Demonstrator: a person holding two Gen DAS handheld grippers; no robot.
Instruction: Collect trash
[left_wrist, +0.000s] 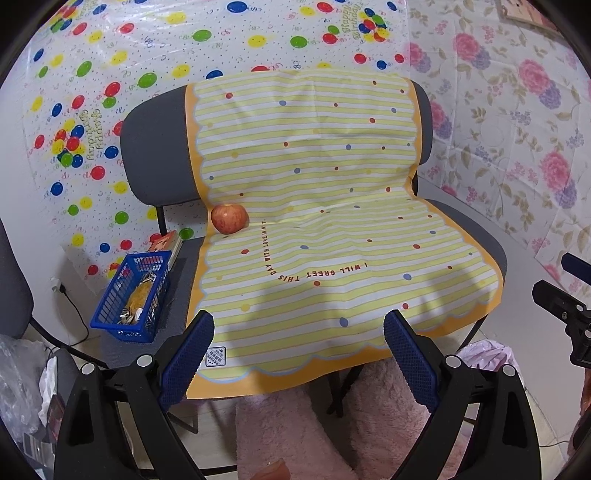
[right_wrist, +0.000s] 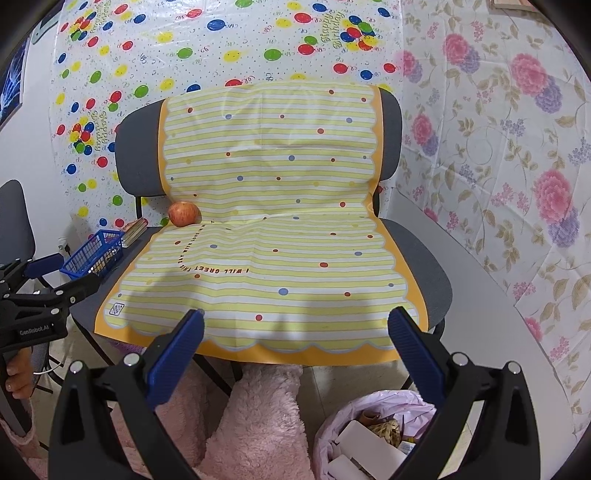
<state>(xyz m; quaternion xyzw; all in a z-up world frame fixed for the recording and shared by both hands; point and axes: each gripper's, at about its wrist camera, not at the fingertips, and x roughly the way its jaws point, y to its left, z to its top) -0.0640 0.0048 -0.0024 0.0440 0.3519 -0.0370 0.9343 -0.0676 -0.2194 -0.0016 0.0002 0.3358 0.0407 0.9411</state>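
2 tongs level, aimed at striped sheet (left_wrist: 314, 206): left tongs (left_wrist: 299, 354) spread, empty; right tongs (right_wrist: 295, 347) spread, empty.

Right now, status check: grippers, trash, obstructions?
Left gripper open, right gripper open, both empty. Trash sits in blue basket and pink bin. Apple on cloth. Nothing blocking.

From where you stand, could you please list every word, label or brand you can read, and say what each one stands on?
"I WILL GREET THIS DAY WITH LOVE IN MY": on the yellow striped sheet over the chair, the last letters unsure.
"Happy Birthday": on the balloon-print backdrop.
"GenRobot.AI": on the left tongs, seen from the right wrist.
Small square label at the sheet's corner: too small to read.
Book behind the blue basket: cover text not readable.
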